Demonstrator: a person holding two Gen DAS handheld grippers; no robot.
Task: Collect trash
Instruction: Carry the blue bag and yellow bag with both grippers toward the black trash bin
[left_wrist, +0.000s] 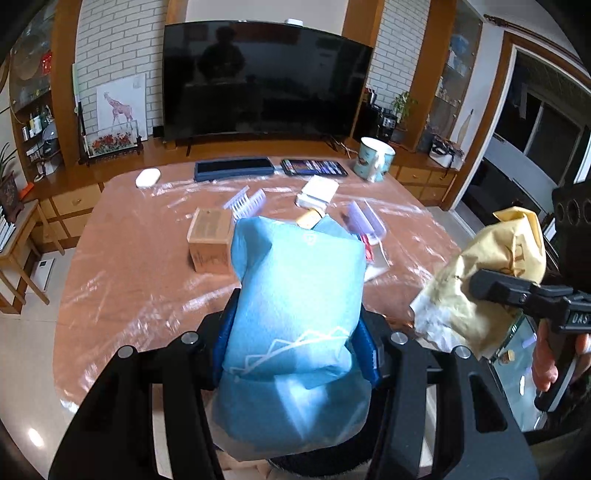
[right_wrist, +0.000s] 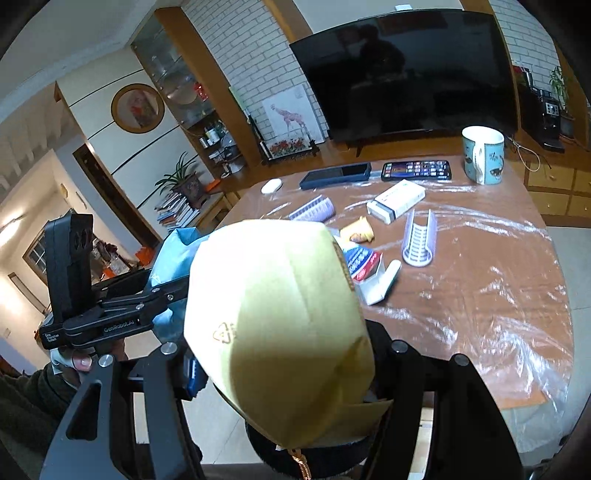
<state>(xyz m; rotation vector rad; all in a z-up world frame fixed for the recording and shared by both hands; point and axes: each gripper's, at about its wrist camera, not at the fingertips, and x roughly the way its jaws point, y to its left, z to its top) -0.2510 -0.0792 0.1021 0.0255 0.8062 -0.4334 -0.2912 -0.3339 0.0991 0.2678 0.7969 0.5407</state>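
Closest to us, the left gripper (left_wrist: 295, 332) has its jaws clamped on a soft blue paper packet (left_wrist: 295, 295). Off at three o'clock, the right gripper (right_wrist: 284, 354) pinches a crumpled yellow paper bag (right_wrist: 273, 325). We judge both pieces are lifted clear and in transit to a bin we cannot see. More scraps remain at twelve o'clock on the plastic-covered brown table (left_wrist: 129, 277), including a small brown cardboard box (left_wrist: 210, 240). Next we need a drop spot.
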